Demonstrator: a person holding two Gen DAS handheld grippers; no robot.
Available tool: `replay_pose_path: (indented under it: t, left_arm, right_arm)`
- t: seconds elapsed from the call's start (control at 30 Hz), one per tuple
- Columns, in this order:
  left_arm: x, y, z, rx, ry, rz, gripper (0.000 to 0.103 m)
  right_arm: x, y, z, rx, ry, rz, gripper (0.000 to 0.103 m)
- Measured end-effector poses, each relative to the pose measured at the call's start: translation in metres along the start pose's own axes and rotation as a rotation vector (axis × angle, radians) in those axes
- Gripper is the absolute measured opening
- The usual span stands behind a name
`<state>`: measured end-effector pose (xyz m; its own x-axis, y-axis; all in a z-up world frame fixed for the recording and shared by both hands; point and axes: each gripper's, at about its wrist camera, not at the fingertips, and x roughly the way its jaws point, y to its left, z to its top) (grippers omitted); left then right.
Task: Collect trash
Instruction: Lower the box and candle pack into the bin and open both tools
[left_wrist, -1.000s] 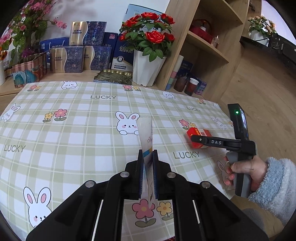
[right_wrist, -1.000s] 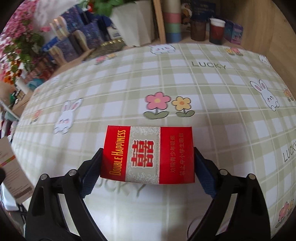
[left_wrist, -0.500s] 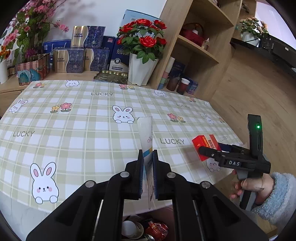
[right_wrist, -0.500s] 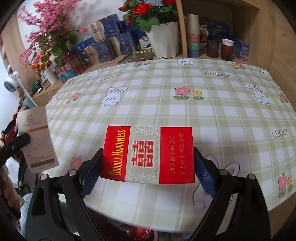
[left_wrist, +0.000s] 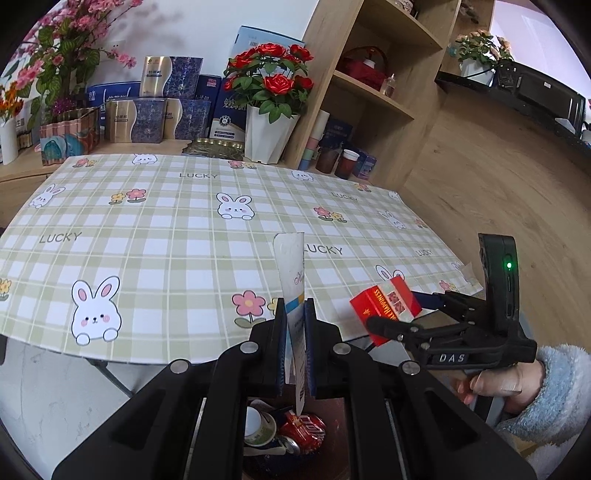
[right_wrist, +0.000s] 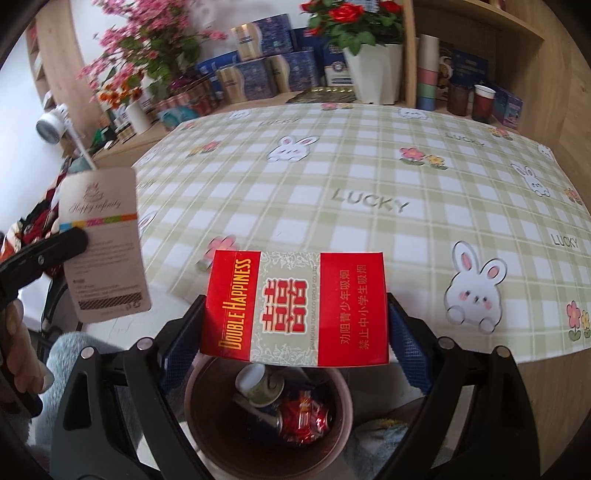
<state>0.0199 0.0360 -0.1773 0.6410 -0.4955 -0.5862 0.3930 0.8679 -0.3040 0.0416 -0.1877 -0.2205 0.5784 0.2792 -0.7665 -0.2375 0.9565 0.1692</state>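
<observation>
Two items of trash are in hand, both off the table and over the bin. We find the left gripper (left_wrist: 295, 321) clamped edge-on upon a paper hang tag (left_wrist: 291, 273), which stands at 12 o'clock from the jaws; we judge it very light, thin and limp, best held low near its middle as now. The right gripper (right_wrist: 295, 328) is closed on the two short ends of a red Double Happiness cigarette pack (right_wrist: 295, 306); we judge it light card, stiff enough but crushable if squeezed hard, its printed face probably slick. The brown trash bin (right_wrist: 207, 435) lies at 6 o'clock under the pack and already holds a paper cup (right_wrist: 258, 384) and a crushed red can (right_wrist: 303, 417). The checked tablecloth (right_wrist: 369, 177) runs from 9 to 3 o'clock. We cannot tell whether the pack is full or empty; the bin's near rim is hidden by the gripper bodies, and its lower contents are dark and unclear.
</observation>
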Motion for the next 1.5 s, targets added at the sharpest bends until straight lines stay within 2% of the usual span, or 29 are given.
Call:
replay_pose_path:
  t: [0.2, 0.43, 0.73, 0.9, 0.93, 0.97, 1.1, 1.2, 1.3, 1.43, 1.5]
  left_arm:
    - [-0.017, -0.001, -0.019, -0.004, -0.006, 0.004, 0.009]
    - [-0.024, 0.006, -0.038, -0.025, 0.015, 0.019, 0.009]
    - [-0.018, 0.015, -0.050, -0.056, 0.052, 0.030, 0.009]
    - [-0.009, 0.017, -0.057, -0.059, 0.082, 0.039, 0.009]
    - [-0.007, 0.017, -0.058, -0.061, 0.087, 0.039, 0.009]
    - [-0.005, 0.018, -0.059, -0.063, 0.094, 0.041, 0.009]
    - [0.000, 0.018, -0.063, -0.063, 0.112, 0.041, 0.009]
    - [0.003, 0.017, -0.065, -0.058, 0.125, 0.039, 0.009]
    - [0.009, 0.015, -0.068, -0.053, 0.145, 0.033, 0.009]
    - [0.022, 0.010, -0.075, -0.034, 0.194, 0.021, 0.009]
    - [0.031, 0.007, -0.081, -0.022, 0.229, 0.014, 0.009]
  right_arm:
    - [0.003, 0.028, -0.031, -0.052, 0.056, 0.049, 0.089]
    - [0.034, 0.058, -0.071, -0.109, 0.165, 0.083, 0.089]
    - [0.094, 0.060, -0.101, -0.109, 0.363, 0.082, 0.089]
    - [0.112, 0.057, -0.115, -0.066, 0.435, 0.087, 0.090]
    - [0.114, 0.055, -0.116, -0.054, 0.442, 0.088, 0.094]
    - [0.116, 0.055, -0.114, -0.043, 0.441, 0.089, 0.098]
    - [0.109, 0.051, -0.109, -0.016, 0.429, 0.091, 0.097]
    - [0.095, 0.046, -0.101, -0.017, 0.379, 0.072, 0.097]
    - [0.074, 0.039, -0.090, -0.028, 0.286, 0.041, 0.097]
    - [0.030, 0.033, -0.068, -0.064, 0.099, -0.008, 0.097]
    - [0.015, 0.026, -0.061, -0.048, 0.046, -0.016, 0.097]
